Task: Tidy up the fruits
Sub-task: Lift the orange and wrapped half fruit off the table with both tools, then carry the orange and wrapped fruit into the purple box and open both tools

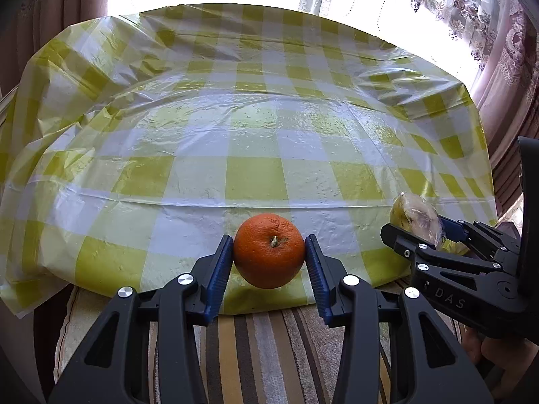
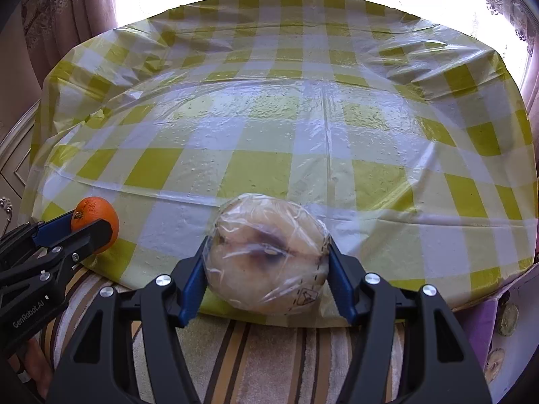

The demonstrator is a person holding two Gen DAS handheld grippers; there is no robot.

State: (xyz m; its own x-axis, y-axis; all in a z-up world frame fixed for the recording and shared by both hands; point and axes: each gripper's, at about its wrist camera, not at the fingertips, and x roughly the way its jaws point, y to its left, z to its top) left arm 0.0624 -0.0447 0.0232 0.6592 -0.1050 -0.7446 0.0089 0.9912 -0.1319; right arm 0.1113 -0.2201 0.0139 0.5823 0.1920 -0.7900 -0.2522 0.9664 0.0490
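The left tongs (image 1: 269, 252) are closed on an orange (image 1: 268, 249), blue pads pressing its two sides, stem end facing the camera. The orange sits at the near edge of the table (image 1: 252, 128), which wears a yellow-and-white checked plastic cloth. The right tongs (image 2: 267, 257) grip a pale round fruit wrapped in clear plastic film (image 2: 267, 252) (what kind of fruit I cannot tell), pads tight against the wrap on both sides, also at the near edge. The two tongs stand side by side, apart. Beyond them the whole cloth lies bare up to the far edge under the window. Below the near edge runs a striped cushion (image 2: 269, 353).
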